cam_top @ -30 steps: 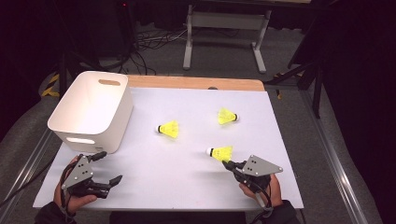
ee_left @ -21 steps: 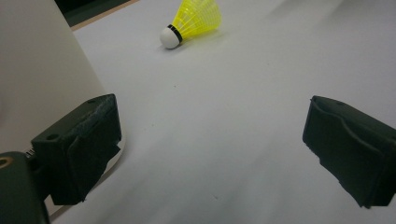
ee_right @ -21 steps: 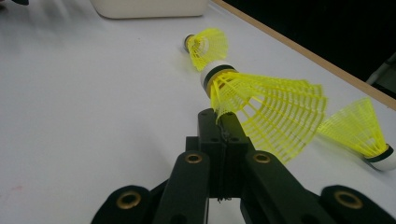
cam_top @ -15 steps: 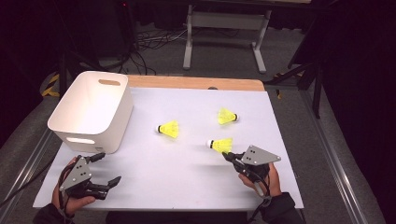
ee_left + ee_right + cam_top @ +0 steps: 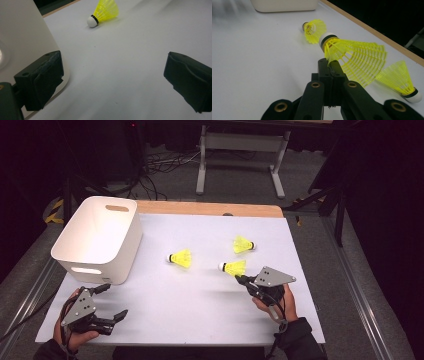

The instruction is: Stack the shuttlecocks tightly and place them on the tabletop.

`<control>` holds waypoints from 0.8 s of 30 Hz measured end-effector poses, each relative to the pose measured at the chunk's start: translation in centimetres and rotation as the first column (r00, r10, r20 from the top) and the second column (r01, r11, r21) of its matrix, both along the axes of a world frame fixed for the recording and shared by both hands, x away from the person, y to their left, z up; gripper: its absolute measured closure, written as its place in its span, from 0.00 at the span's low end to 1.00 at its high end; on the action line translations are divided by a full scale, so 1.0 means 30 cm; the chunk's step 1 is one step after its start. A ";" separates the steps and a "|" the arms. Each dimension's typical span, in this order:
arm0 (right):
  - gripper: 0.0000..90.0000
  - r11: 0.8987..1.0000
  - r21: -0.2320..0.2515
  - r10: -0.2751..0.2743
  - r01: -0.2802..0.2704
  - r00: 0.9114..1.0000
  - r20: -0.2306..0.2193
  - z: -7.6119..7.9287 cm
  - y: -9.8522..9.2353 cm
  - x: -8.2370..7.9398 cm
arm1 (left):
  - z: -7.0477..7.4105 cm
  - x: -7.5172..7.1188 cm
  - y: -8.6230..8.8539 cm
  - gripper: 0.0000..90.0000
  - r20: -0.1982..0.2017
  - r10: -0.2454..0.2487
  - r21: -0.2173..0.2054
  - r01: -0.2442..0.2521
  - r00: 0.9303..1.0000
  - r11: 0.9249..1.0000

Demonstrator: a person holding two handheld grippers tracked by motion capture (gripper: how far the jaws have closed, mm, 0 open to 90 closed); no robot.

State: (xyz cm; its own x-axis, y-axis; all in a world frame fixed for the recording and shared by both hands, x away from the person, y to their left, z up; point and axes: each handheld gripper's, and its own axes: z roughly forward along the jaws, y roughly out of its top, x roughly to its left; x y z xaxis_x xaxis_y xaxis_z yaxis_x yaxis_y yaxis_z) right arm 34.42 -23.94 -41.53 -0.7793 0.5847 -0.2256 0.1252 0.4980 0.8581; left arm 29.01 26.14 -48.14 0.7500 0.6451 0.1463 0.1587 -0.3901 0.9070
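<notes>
Shuttlecock (image 5: 234, 267) skirt edge pinched at right tool (image 5: 241, 279) tip.

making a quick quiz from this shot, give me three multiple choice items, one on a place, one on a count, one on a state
1. Where does the white bin stand?
A. at the table's left side
B. at its right edge
C. in the middle

2. How many yellow shuttlecocks are there?
A. two
B. three
C. five

3. What are the right gripper's jaws doing?
A. standing wide open
B. pinching a shuttlecock's skirt
C. gripping the bin's rim

Answers:
1 A, the high view shows the bin left of all the shuttlecocks.
2 B, one lies mid-table, one farther right, one is held.
3 B, the right gripper is shut on the held shuttlecock's mesh edge, while the left gripper is open.
</notes>
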 end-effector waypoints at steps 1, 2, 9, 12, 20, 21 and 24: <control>1.00 1.000 0.000 0.003 -0.003 1.000 0.000 0.000 0.001 0.006 | 0.000 0.000 0.001 0.03 0.000 -0.001 -0.002 0.001 1.000 1.000; 1.00 1.000 0.000 0.001 -0.001 1.000 -0.002 0.000 0.005 0.013 | 0.000 0.000 0.001 0.03 0.000 -0.001 -0.001 0.001 1.000 1.000; 1.00 1.000 -0.007 -0.007 0.007 1.000 -0.015 -0.001 0.022 0.036 | 0.000 -0.001 0.000 0.03 0.002 -0.005 0.001 0.005 1.000 1.000; 1.00 1.000 -0.010 -0.006 0.006 1.000 -0.019 -0.003 0.028 0.045 | 0.001 -0.001 0.002 0.03 0.006 -0.015 0.001 0.015 1.000 1.000; 1.00 1.000 -0.014 0.006 -0.006 1.000 -0.026 -0.003 0.050 0.068 | -0.002 -0.001 -0.001 0.03 -0.001 -0.020 -0.001 0.020 1.000 1.000; 1.00 1.000 -0.013 0.008 -0.008 1.000 -0.028 -0.004 0.054 0.071 | -0.002 0.000 0.000 0.03 0.000 -0.018 0.000 0.018 1.000 1.000; 1.00 1.000 -0.017 0.012 -0.013 0.999 -0.034 -0.008 0.070 0.082 | -0.002 0.001 0.001 0.03 -0.001 -0.019 0.000 0.019 1.000 1.000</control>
State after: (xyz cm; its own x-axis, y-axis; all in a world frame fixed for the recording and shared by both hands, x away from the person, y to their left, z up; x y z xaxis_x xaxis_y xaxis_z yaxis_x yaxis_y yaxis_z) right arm 36.88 -21.84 -41.76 -0.7938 0.5712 -0.2088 0.1481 0.5146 0.8445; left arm 29.02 26.18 -48.21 0.7622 0.6308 0.1456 0.1525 -0.3935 0.9066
